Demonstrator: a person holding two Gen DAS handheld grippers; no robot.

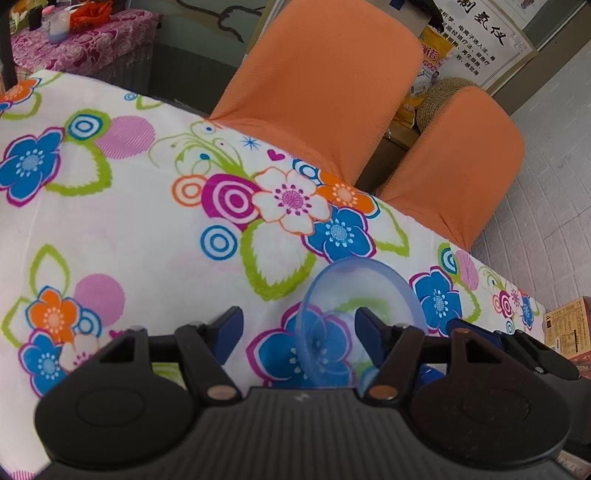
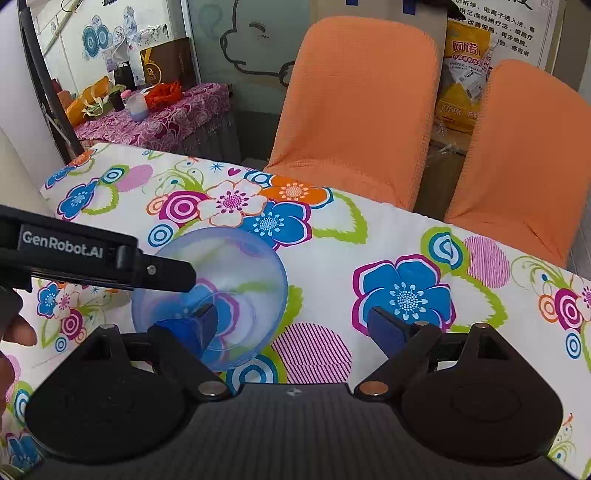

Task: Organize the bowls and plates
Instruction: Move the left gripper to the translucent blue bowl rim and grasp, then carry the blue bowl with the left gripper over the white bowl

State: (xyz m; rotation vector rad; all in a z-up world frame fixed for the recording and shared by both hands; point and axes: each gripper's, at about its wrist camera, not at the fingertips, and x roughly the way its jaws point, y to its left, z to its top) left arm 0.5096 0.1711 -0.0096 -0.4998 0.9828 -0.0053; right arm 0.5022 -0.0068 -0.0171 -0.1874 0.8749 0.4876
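Reading "GenRobot.AI" in white letters on the black body of my left gripper (image 2: 207, 295), I see that tool reach in from the left side of my right gripper's view. My left jaws stand wide apart, and the rim of a clear blue bowl (image 1: 354, 325) sits over the right-hand finger (image 1: 369, 325); whether that finger presses it, I cannot tell. The bowl is tilted on its side and looks empty, with the flowered cloth showing through its wall. In the right view the same bowl (image 2: 236, 273) lies at my left finger (image 2: 205, 319), whose tip shows through the blue plastic. My right gripper (image 2: 295, 325) has its jaws wide, with nothing between them but the worktop (image 2: 369, 236) and its flowered cloth. Beyond the jaws stand two chairs with orange covers (image 2: 354, 110). Behind them a yellow bag (image 2: 461, 74) and a white notice (image 1: 480, 33) carry Chinese writing that I cannot read clearly. Far to the left a small table with a purple cloth (image 2: 166, 114) holds a few small things.
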